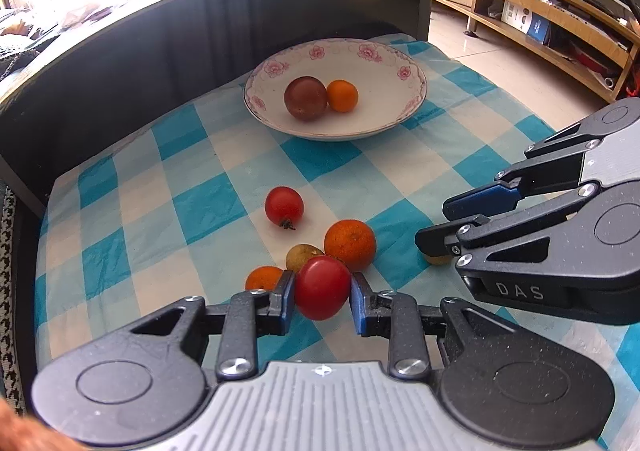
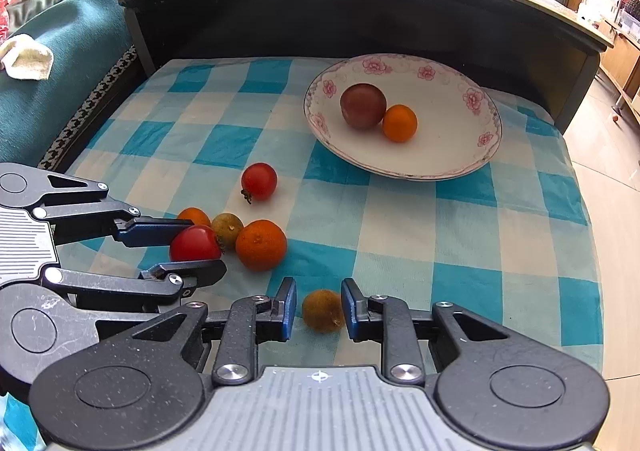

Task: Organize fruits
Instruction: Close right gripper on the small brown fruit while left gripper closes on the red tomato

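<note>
My left gripper [image 1: 322, 293] is shut on a red tomato [image 1: 322, 287], with both blue pads against its sides, low over the blue checked cloth [image 1: 192, 211]. Right behind it lie a small orange [image 1: 264, 278], a brownish-green fruit [image 1: 304, 257] and a big orange [image 1: 350, 245]. A small red tomato [image 1: 284, 207] sits farther out. My right gripper [image 2: 319, 309] is open, and its fingers straddle a small brown fruit [image 2: 322, 311] resting on the cloth; a sliver of cloth shows at its left pad. A flowered white plate [image 2: 460, 155] holds a dark red fruit [image 2: 363, 106] and a small orange [image 2: 399, 123].
A dark raised counter wall [image 1: 160, 51] curves around the back of the cloth, and more fruit lies on its top. A teal sofa [image 2: 48, 99] is to the left. Tiled floor [image 2: 616, 251] and a wooden shelf unit [image 1: 560, 23] are to the right.
</note>
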A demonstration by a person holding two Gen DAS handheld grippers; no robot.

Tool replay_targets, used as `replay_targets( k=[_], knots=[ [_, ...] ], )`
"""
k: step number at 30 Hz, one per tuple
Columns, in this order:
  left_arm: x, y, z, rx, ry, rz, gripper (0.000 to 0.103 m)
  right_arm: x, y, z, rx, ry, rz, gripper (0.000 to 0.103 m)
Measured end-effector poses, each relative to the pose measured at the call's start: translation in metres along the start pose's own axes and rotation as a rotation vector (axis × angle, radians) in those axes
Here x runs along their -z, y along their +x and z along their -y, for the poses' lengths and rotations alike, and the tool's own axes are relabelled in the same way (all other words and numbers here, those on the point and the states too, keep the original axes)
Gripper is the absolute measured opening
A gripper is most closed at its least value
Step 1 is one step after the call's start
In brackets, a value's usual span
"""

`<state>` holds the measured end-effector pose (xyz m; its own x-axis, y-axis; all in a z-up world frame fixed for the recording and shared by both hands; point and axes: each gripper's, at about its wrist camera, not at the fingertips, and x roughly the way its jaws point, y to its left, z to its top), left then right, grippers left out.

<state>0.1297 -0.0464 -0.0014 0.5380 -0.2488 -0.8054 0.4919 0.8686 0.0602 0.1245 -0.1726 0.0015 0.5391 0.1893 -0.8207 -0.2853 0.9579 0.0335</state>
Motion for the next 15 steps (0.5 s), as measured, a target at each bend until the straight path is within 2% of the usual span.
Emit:
replay_targets(
  k=[15],
  knots=[
    [-0.005,-0.006,-0.018,-0.003,-0.060,0.016,0.037,-0.002,-0.004,0.003,-0.021,0.009,0.021,0.008]
  ],
)
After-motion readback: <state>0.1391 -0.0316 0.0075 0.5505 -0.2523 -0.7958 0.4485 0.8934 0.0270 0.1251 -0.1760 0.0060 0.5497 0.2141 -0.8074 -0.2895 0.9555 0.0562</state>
